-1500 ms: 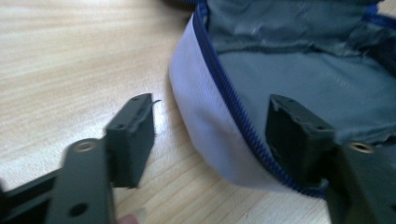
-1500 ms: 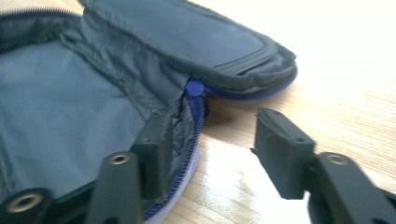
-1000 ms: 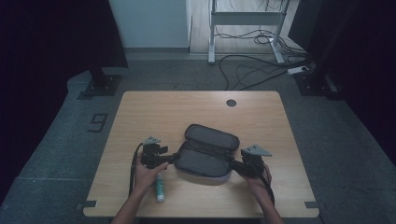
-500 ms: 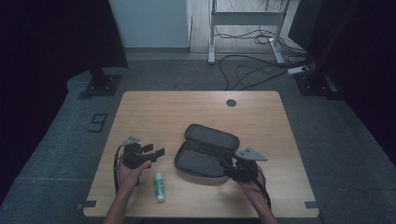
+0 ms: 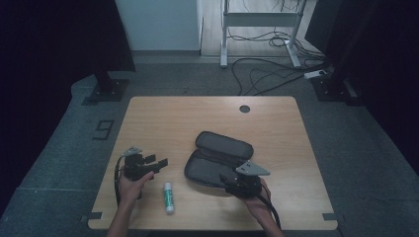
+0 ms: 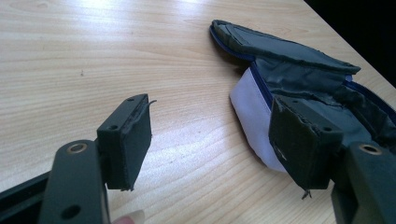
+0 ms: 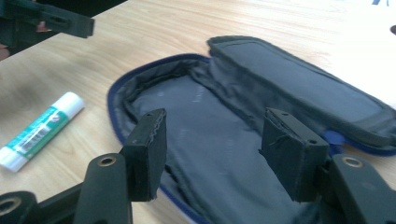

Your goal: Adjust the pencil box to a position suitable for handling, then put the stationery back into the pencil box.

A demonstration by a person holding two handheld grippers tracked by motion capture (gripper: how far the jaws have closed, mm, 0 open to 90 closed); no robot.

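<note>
At the near left of the bench point(image 5: 148, 116), the left tongs point(image 5: 157, 163) hover with jaws spread and nothing between them, pointing right toward the case. They have just been closing a little. Just right of them and nearer the front edge, a glue stick point(image 5: 169, 197) lies flat on the wood. Right of centre sits the dark pencil case point(image 5: 217, 158), unzipped, its lid folded back to the far side. The right tongs point(image 5: 228, 179) hover at the case's near edge, jaws spread over its open lining and pinching nothing.
</note>
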